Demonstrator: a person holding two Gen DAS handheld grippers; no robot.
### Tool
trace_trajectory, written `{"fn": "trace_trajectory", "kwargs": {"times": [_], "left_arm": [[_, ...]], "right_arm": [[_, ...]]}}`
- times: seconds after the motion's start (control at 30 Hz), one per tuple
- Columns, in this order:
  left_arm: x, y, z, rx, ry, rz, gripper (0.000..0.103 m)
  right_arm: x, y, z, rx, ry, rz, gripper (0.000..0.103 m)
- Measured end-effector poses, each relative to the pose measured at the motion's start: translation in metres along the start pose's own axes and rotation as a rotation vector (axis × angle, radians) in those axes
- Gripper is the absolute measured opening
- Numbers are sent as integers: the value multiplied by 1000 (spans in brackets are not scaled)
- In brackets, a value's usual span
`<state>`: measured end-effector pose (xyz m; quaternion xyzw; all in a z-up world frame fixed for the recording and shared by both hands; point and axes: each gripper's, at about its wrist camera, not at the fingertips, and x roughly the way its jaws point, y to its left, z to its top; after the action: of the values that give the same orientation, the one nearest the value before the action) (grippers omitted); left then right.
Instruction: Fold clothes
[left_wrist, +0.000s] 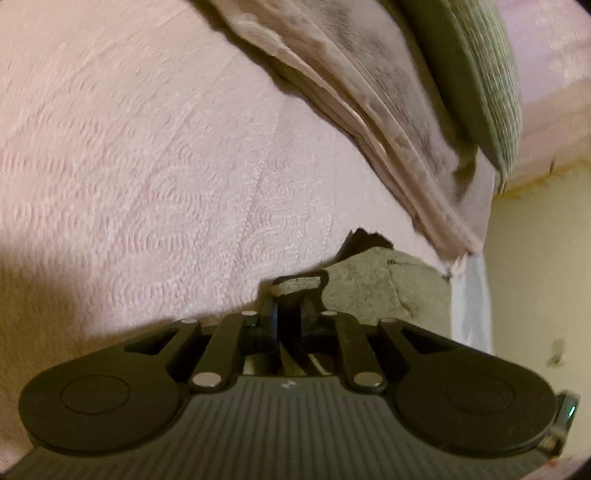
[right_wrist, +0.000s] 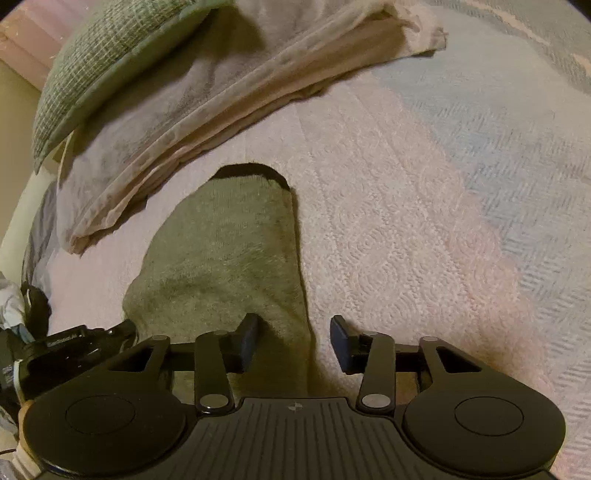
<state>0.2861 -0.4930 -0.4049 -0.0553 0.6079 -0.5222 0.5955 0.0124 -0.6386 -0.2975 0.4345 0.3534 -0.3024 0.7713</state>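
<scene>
The pink bedspread (right_wrist: 406, 240) lies bare to the right of the grey-green sock (right_wrist: 221, 258), open for a gripper to pass; on the sock's far side the folded beige cloth (right_wrist: 184, 122) crosses the way, a green checked cushion (right_wrist: 107, 62) stacked upon it; left of the sock the bed edge (left_wrist: 469, 295) drops off.

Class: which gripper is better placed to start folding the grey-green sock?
Left. The left gripper already pinches the grey-green sock edge; the right gripper stands open over it, gripping nothing.
</scene>
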Motion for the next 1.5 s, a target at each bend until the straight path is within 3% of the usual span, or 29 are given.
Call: {"fn": "trace_trajectory", "kwargs": {"times": [0.07, 0.13, 0.27, 0.4, 0.5, 0.67, 0.73, 0.8, 0.83, 0.87, 0.97, 1.13, 1.23, 1.33, 1.43, 1.5], "left_arm": [[-6, -1, -1, -36, -4, -22, 27], [-21, -3, -6, -37, 5, -45, 33], [-66, -4, -37, 58, 20, 4, 35], [-100, -12, -90, 121, 87, 30, 35], [-105, -11, -114, 69, 113, -8, 46], [-95, -20, -121, 109, 90, -6, 46], [-87, -20, -122, 145, 109, 35, 42], [-84, -12, -124, 116, 112, 26, 19], [-85, -11, -124, 106, 106, 8, 5], [-91, -11, -125, 109, 79, -3, 4], [-114, -16, -132, 189, -34, -14, 4], [-94, 1, -138, 173, 39, 102, 7], [-103, -20, -128, 202, 11, 76, 15], [-117, -38, -120, 211, -33, 26, 35], [-108, -50, -114, 246, -45, 42, 34], [-89, -54, -114, 303, -32, 125, 25]], "right_arm": [[-9, 0, -6, -27, -10, -29, 42], [-24, -2, -20, -70, -24, -50, 42], [-56, -6, -60, -152, -17, -82, 42], [-83, -10, -99, -129, -7, -28, 42], [-92, 1, -118, -177, -7, -12, 42], [-83, 30, -134, -406, -6, -62, 42], [-71, 39, -142, -519, -3, -99, 42], [-61, 42, -151, -589, -10, -111, 39], [-57, 44, -154, -620, -20, -106, 17], [-57, 46, -157, -647, -29, -79, 9], [-61, 59, -163, -722, -83, -88, 5], [-46, 47, -162, -629, -12, -106, 5], [-55, 47, -151, -571, -10, -92, 6], [-64, 42, -144, -493, -8, -56, 7], [-64, 34, -139, -425, -16, -34, 7], [-62, 31, -136, -385, -8, -40, 7]]}}
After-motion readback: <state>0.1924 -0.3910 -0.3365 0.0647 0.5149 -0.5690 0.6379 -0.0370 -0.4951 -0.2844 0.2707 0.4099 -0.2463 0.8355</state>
